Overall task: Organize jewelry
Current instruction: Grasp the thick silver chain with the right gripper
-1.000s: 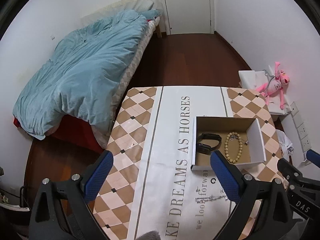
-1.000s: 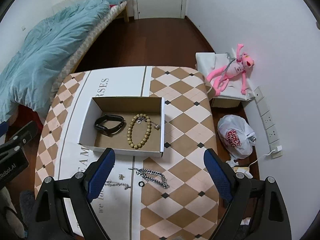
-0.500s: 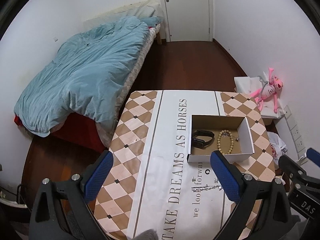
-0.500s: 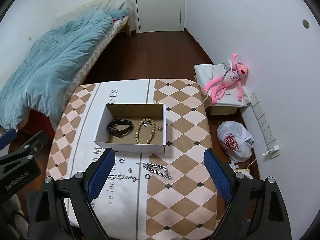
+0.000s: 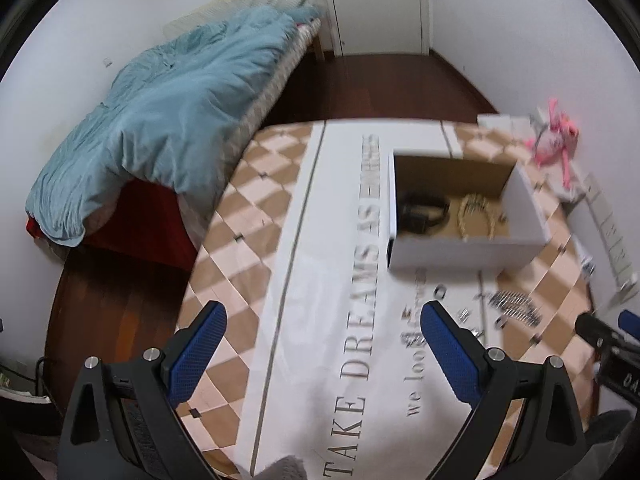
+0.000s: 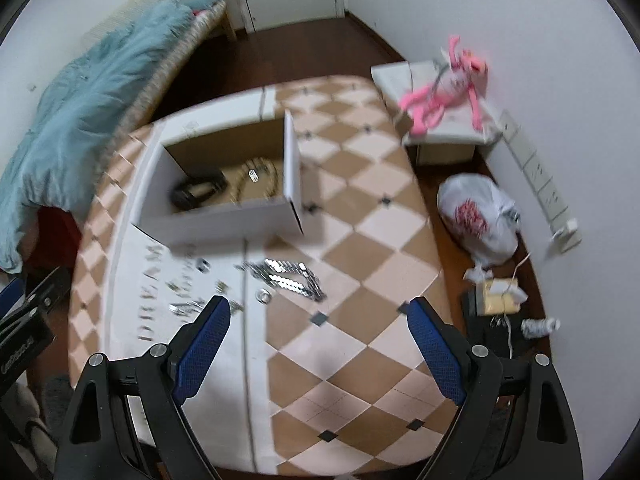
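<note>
A white cardboard box (image 5: 464,254) (image 6: 224,222) stands on the table (image 5: 320,220) (image 6: 360,220). It holds a black wristband (image 5: 424,210) (image 6: 198,194) and a beaded bracelet (image 5: 476,216) (image 6: 258,184). In front of the box lie a silver chain bracelet (image 5: 514,306) (image 6: 286,274), a thin silver chain (image 5: 412,336) (image 6: 188,306) and two small rings (image 5: 440,291) (image 6: 263,295). My left gripper (image 5: 320,344) is open and empty above the table's near part. My right gripper (image 6: 318,336) is open and empty, just in front of the loose jewelry.
A bed with a blue duvet (image 5: 160,120) (image 6: 80,92) stands left of the table. A pink plush toy (image 6: 448,84) lies on a white box by the right wall. A white plastic bag (image 6: 478,220) and small clutter lie on the floor below it.
Both grippers have dropped nearer to the table, so the box and jewelry look larger. The right view has tilted. The frames are now motion-blurred. The jewelry has not moved.
</note>
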A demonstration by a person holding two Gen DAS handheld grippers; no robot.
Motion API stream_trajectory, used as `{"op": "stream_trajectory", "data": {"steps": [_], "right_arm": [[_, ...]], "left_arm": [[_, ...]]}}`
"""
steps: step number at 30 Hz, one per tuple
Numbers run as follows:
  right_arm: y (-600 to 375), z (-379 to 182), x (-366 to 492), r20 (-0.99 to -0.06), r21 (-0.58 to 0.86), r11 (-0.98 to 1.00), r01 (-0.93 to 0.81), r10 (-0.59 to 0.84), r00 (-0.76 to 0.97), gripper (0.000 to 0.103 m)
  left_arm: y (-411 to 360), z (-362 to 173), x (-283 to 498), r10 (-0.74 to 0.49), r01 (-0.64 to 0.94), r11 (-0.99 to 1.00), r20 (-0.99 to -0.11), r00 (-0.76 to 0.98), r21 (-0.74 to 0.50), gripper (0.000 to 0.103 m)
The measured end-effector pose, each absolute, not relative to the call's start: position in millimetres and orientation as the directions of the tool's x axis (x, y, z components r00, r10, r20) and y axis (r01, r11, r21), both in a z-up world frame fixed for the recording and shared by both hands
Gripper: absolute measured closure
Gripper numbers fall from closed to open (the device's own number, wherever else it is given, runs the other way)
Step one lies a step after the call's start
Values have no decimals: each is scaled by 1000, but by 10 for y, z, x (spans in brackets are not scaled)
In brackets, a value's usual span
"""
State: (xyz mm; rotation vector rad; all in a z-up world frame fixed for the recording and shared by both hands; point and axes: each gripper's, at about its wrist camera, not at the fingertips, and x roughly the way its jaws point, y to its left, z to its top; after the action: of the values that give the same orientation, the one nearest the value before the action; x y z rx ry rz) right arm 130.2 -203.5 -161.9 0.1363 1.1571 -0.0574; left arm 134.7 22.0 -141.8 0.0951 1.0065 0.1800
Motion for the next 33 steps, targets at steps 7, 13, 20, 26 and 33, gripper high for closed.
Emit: {"op": "stream_trajectory", "data": {"steps": [7, 13, 20, 26, 33], "right_arm": [[-2089, -2284, 1497, -928, 89, 989, 121, 38, 372, 23], [-1928, -2425, 1653, -921, 19, 998, 57, -4, 389, 48], [-1835, -2340, 1591, -918, 32, 999, 6, 27, 395, 94], [-1969, -2188, 1378, -913, 108, 993, 39, 83, 400, 94], [-2090, -2247, 1283, -920, 137, 987, 84, 96, 379, 94]], "left_arm": [[170, -1965, 1423, 219, -64, 975, -860, 461, 214, 4], [64, -2160, 1529, 216, -10, 972, -872, 440, 236, 4], [-144, -2211, 1539, 182, 93, 963, -862, 474, 254, 4], [-359, -2362, 1536, 111, 234, 944, -891, 441, 233, 11], [-530, -2458, 1619, 57, 307, 931, -910, 410, 196, 25]]}}
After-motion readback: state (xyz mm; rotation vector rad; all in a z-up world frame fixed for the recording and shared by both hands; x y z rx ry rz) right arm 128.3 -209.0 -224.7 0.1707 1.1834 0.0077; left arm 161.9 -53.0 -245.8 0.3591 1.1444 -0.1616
